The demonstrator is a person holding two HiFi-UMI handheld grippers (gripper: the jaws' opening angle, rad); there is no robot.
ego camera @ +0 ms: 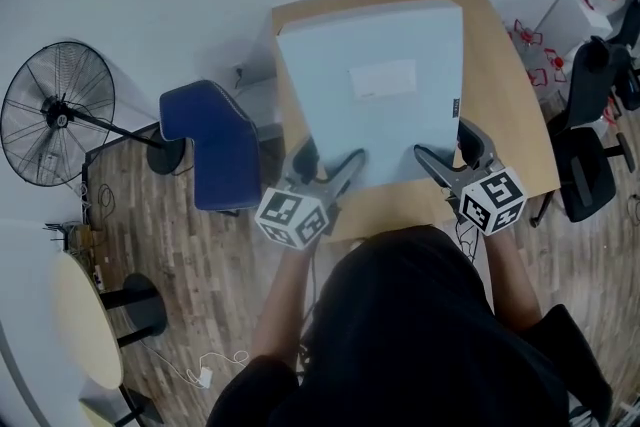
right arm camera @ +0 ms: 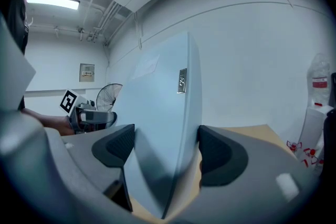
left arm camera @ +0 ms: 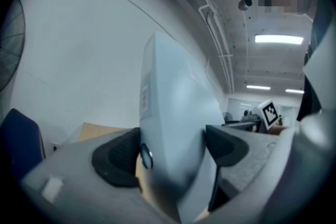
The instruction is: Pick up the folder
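Folder (ego camera: 380, 95), pale blue, is held flat over the wooden counter (ego camera: 515, 105). Left tongs (ego camera: 328, 165) are clenched on its near edge. Right tongs (ego camera: 448, 147) are clenched on the same edge near the right corner. A blue chair (ego camera: 210, 145) stands beside the counter.

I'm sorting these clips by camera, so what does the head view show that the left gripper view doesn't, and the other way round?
Only the head view: the wooden floor and the black office chair. Only the left gripper view: ceiling lights and the metal ring on the spine of the folder. Both: the folder clamped in the left gripper, the wooden table and the blue chair.
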